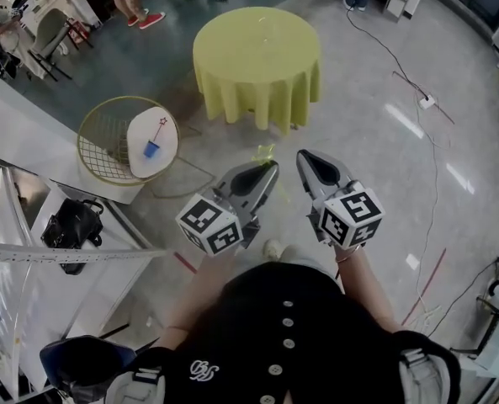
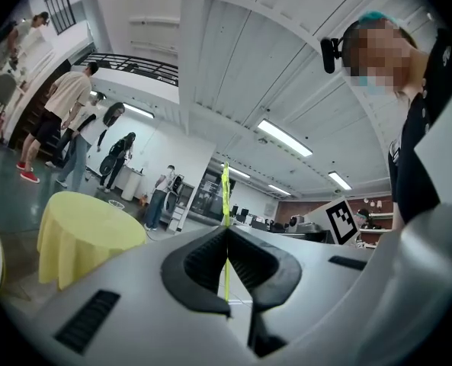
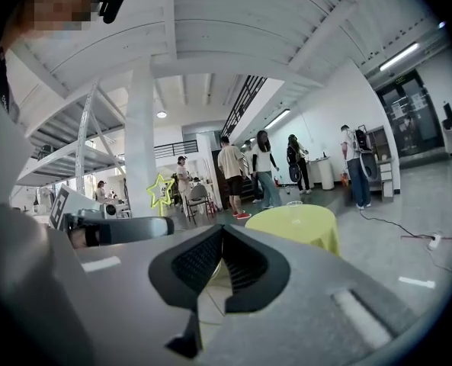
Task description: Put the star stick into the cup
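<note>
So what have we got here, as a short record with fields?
left tongs: shut on the star stick, yellow-green
right tongs: shut, empty
cup: blue, on the small table at the left, well away from both tongs
beside cup: a red star stick lying on the white top
ahead: round table under a yellow cloth
task: stick not yet in cup

Your left gripper (image 1: 268,170) pinches the star stick (image 1: 265,152) at its tip. Your right gripper (image 1: 310,158) is just beside it, the blue cup (image 1: 151,149) well off to its left, and the yellow table (image 1: 257,53) ahead.
</note>
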Available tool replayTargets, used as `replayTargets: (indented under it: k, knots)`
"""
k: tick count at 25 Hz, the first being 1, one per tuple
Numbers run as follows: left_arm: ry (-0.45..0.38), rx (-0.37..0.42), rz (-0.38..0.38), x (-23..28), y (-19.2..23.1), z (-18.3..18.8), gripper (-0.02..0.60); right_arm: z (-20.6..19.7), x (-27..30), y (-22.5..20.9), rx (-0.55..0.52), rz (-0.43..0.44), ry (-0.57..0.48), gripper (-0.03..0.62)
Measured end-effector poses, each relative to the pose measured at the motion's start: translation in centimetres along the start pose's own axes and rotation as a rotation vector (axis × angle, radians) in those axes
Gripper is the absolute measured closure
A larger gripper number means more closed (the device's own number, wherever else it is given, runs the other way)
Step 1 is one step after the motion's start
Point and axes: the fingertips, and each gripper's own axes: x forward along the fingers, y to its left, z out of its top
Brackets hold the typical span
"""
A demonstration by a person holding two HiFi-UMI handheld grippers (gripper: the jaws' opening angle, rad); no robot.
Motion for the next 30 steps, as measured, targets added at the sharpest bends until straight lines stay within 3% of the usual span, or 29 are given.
replayTargets:
  k: [8,17,30]
  knots:
    - [0.018,-0.018,0.013,1.4,0.9,-1.0,0.569,-0.4,0.8,-1.4,0.009,0.009,0.010,0.592]
    - [0.038,-0.027,-0.034,4.4,1.5,-1.3,0.569,-0.7,1.4,-3.9,0.039,-0.030,0.005,0.592]
    - [0.043,-0.032,-0.061,8.7,7.4,1.2,0.569,1.4,7.1,-8.2,0.038,-0.074,-0.007,0.592]
